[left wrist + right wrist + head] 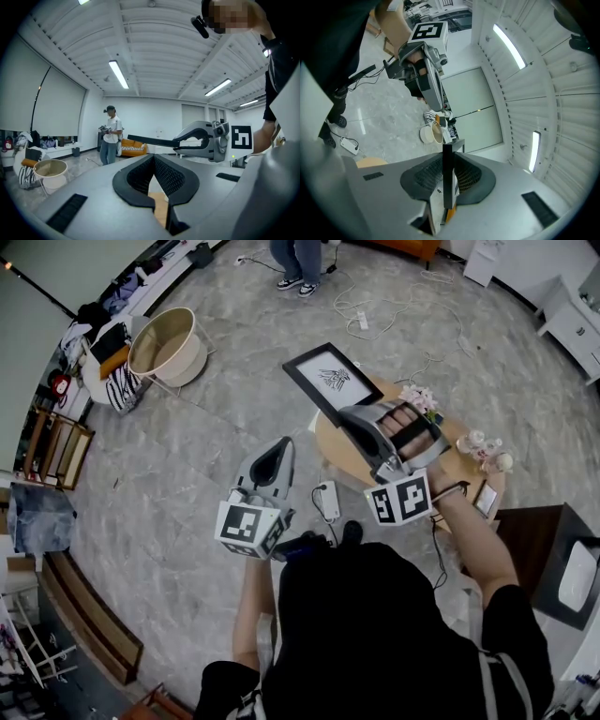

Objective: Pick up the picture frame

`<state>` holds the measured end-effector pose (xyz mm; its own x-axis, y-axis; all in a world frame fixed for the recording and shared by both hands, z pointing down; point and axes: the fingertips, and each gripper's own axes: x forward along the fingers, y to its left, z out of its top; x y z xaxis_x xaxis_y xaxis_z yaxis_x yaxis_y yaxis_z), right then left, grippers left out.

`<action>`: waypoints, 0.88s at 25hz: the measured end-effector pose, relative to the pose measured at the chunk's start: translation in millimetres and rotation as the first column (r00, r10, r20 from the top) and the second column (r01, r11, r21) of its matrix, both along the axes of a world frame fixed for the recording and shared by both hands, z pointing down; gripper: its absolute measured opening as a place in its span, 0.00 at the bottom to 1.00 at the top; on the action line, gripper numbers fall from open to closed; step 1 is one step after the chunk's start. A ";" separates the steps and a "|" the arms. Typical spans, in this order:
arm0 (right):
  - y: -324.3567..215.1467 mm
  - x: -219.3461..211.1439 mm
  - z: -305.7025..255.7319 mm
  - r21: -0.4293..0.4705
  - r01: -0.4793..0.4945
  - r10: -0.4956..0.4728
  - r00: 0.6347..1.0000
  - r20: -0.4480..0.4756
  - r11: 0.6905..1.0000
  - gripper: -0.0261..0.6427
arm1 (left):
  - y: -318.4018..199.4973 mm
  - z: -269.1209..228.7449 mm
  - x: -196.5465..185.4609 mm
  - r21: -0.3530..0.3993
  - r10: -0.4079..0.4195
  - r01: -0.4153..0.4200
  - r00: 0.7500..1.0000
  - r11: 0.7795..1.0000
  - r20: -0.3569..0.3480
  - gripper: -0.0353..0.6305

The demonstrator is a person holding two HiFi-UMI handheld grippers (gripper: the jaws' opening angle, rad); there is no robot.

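- Head view: the picture frame (328, 379) is held in the air above the round wooden table (339, 457), its glass face turned up toward the camera. Its long axis runs from upper left to lower right.
- Left gripper view: the frame shows edge-on and lies nearly level.
- The right gripper (350, 416) is clamped on the frame's near edge. The frame's thin black rim stands between its pads in the right gripper view.
- The left gripper (283, 442) is apart from the frame, jaws together and empty.

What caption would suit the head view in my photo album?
Seen from above, the right gripper holds a black picture frame above a round wooden table.
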<state>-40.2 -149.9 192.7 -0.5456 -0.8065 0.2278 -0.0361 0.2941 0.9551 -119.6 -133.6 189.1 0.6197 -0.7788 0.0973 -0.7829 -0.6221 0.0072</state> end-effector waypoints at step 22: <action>1.9 -2.1 -1.8 0.024 -0.034 0.035 0.999 -0.022 0.999 0.13 | 6.9 -2.4 12.5 -0.018 0.018 -0.018 1.000 1.000 0.013 0.07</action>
